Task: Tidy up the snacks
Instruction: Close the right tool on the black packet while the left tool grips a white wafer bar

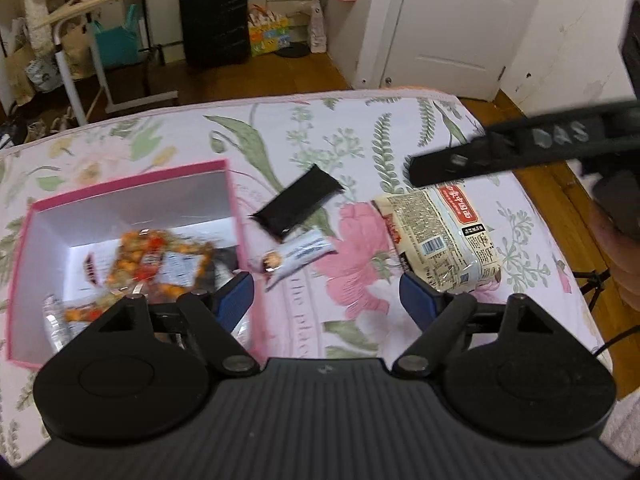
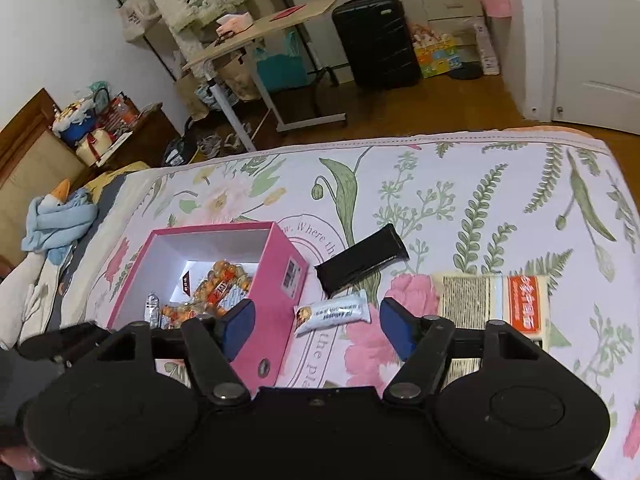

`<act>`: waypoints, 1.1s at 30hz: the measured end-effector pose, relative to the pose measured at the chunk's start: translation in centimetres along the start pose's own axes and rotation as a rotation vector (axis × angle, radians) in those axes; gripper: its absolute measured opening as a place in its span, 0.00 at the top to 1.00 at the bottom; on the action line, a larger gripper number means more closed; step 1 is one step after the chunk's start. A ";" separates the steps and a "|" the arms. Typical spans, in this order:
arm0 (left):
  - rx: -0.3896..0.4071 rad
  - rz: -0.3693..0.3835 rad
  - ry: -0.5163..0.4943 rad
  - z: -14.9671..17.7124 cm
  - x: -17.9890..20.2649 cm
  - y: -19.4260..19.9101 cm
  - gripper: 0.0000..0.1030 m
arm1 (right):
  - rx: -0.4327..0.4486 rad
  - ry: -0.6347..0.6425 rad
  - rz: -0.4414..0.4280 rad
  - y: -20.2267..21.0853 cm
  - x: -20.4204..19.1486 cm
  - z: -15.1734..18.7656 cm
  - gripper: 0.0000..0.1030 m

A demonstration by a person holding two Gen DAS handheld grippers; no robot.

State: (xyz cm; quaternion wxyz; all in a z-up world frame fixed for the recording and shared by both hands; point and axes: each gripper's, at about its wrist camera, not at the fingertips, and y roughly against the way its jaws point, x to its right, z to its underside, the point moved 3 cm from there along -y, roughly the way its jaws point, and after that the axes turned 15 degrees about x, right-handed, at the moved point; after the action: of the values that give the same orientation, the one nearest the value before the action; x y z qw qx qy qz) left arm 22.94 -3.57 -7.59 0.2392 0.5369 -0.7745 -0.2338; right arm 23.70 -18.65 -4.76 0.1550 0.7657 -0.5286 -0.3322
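Observation:
A pink box [image 1: 234,200] [image 2: 276,280] with a white inside stands open on the flowered bedspread and holds several orange snack packets [image 1: 156,256] [image 2: 224,284]. Right of it lie a black bar packet [image 1: 298,200] [image 2: 362,260], a small white snack bar [image 1: 298,256] [image 2: 332,314] and a pale noodle pack with a red label [image 1: 440,236] [image 2: 496,300]. My left gripper [image 1: 328,300] hovers open over the box's right edge, nothing between its blue pads. My right gripper [image 2: 318,326] is open above the white bar, empty. One of its fingers [image 1: 500,158] crosses the left wrist view at upper right.
The bed [image 2: 480,184] ends at a wooden floor [image 2: 420,104] beyond. A rolling desk [image 2: 256,28], black suitcase [image 2: 376,40] and white door [image 1: 448,20] stand farther off. A blue cloth with a stuffed duck [image 2: 56,216] lies at the bed's left side.

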 end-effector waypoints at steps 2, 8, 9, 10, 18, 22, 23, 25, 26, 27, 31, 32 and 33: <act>0.004 -0.004 -0.039 0.3 1.1 -1.7 0.33 | -0.028 0.038 -0.026 -2.0 1.0 -0.3 0.27; -0.071 0.003 -0.167 1.7 2.8 -8.7 0.37 | -0.140 0.037 -0.070 -8.4 3.8 -0.7 0.27; -0.094 -0.001 -0.196 2.1 3.0 -10.0 0.37 | -0.156 0.032 -0.082 -9.5 4.3 -0.7 0.27; -0.104 -0.012 -0.222 2.3 3.0 -11.0 0.37 | -0.161 0.029 -0.086 -10.5 4.7 -0.7 0.27; -0.161 -0.043 -0.350 3.9 2.6 -16.9 0.37 | -0.211 0.104 -0.071 -17.9 7.4 0.9 0.27; -0.198 -0.074 -0.377 4.5 2.2 -18.4 0.36 | -0.212 0.093 -0.058 -20.4 8.9 1.8 0.27; -0.216 -0.077 -0.380 4.6 2.1 -18.8 0.36 | -0.206 0.075 -0.060 -20.8 9.2 1.9 0.27; -0.248 -0.093 -0.373 4.7 2.1 -19.3 0.33 | -0.198 0.041 -0.078 -21.3 9.6 2.2 0.27; -0.250 -0.110 -0.380 4.7 2.1 -19.4 0.33 | -0.189 0.041 -0.084 -21.3 9.5 2.4 0.27; -0.255 -0.124 -0.388 4.7 2.2 -19.5 0.33 | -0.175 0.053 -0.098 -21.2 9.3 2.5 0.28; -0.249 -0.163 -0.375 4.8 2.2 -19.9 0.37 | -0.164 0.108 -0.087 -20.8 8.8 3.0 0.58; -0.251 -0.178 -0.375 4.8 2.2 -19.8 0.54 | -0.162 0.097 -0.097 -20.4 8.9 3.0 0.65; -0.255 -0.202 -0.403 4.8 2.3 -19.8 0.63 | -0.158 0.077 -0.109 -20.0 9.0 3.0 0.71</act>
State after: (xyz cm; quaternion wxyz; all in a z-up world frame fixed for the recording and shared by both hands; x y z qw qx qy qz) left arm 33.49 -11.49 -23.25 0.1212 0.5195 -0.7132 -0.4548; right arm 37.83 -18.71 -21.81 0.2167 0.7909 -0.4520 -0.3511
